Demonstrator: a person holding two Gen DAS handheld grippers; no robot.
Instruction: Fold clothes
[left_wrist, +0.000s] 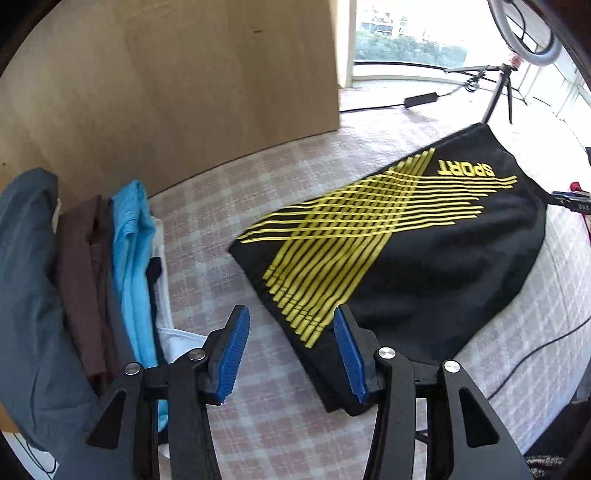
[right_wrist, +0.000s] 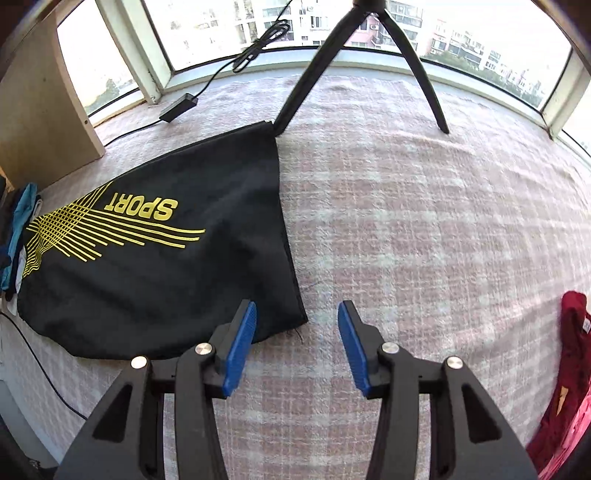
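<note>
Black sport garment thin, limp, likely slippery — pinch corners or hem edge. Left gripper and right gripper both released, empty.

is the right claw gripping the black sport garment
No, the right claw is open over the checked cover, with the black garment's corner beside its left pad, not pinched.
</note>
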